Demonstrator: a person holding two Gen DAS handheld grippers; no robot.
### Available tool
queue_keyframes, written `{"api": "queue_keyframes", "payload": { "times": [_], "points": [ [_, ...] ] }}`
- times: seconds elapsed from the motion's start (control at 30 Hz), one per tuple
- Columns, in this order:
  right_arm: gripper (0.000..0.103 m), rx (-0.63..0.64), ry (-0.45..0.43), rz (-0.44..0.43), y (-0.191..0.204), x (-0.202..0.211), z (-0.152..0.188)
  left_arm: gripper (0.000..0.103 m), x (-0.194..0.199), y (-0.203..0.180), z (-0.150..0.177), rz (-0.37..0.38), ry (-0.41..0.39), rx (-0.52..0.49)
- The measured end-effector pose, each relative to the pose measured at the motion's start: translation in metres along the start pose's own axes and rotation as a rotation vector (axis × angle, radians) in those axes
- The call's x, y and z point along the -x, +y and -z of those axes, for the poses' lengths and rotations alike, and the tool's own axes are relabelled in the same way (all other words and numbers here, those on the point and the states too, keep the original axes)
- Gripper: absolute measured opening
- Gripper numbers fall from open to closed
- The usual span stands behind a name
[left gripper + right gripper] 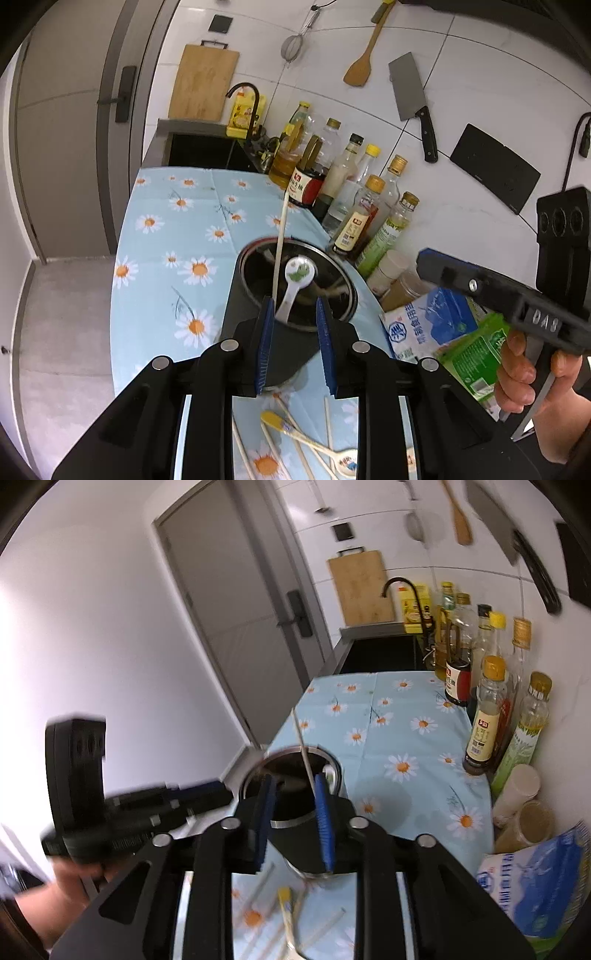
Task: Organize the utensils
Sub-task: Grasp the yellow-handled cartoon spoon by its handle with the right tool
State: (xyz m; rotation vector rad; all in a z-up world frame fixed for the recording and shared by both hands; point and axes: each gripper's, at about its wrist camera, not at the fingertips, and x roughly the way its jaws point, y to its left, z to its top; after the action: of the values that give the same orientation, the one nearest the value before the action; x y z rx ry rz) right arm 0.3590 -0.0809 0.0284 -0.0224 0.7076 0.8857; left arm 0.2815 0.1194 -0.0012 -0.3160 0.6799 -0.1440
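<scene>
Chopstick (279, 240) upright in holder (295, 295) — spoon (295, 284) tilted

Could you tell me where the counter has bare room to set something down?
Free: the daisy cloth between the utensil holder and the sink. Crowded: the bottles along the wall, and loose chopsticks and spoons in front of the holder.

Home kitchen. White tiled wall (461, 74) with a cleaver (410, 99), wooden spatula (360, 66) and strainer (291, 48) hung on it. Black sink (203, 149) with a dark tap (245, 99), cutting board (203, 81) leaning behind. Row of oil and sauce bottles (354, 192) along the wall, salt bag (428, 325) beside them. Counter under a daisy-print cloth (177, 236). Grey door (236, 602) with a lock handle at the end.
</scene>
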Motion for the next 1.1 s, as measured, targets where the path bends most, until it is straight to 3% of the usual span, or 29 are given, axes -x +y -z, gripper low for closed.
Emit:
{"api": "queue_keyframes", "payload": {
  "times": [0.4, 0.43, 0.5, 0.77, 0.97, 1.1],
  "points": [
    [0.026, 0.296, 0.241, -0.048, 0.027, 0.006, 0.055, 0.023, 0.019, 0.01, 0.044, -0.043, 0.069, 0.036],
    [0.026, 0.329, 0.271, -0.06, 0.029, 0.006, 0.061, 0.029, 0.02, 0.01, 0.048, -0.041, 0.077, 0.036],
    [0.026, 0.394, 0.329, -0.075, 0.032, 0.007, 0.072, 0.032, 0.023, 0.012, 0.059, -0.047, 0.096, 0.042],
    [0.03, 0.682, 0.775, -0.144, 0.048, -0.02, 0.152, 0.032, 0.024, 0.015, 0.1, -0.079, 0.155, 0.071],
    [0.03, 0.734, 0.928, -0.176, 0.052, -0.041, 0.186, 0.032, 0.024, 0.024, 0.129, -0.089, 0.174, 0.137],
    [0.03, 0.763, 1.002, -0.143, 0.054, -0.06, 0.194, 0.032, 0.025, 0.031, 0.144, -0.083, 0.189, 0.178]
  ]
}}
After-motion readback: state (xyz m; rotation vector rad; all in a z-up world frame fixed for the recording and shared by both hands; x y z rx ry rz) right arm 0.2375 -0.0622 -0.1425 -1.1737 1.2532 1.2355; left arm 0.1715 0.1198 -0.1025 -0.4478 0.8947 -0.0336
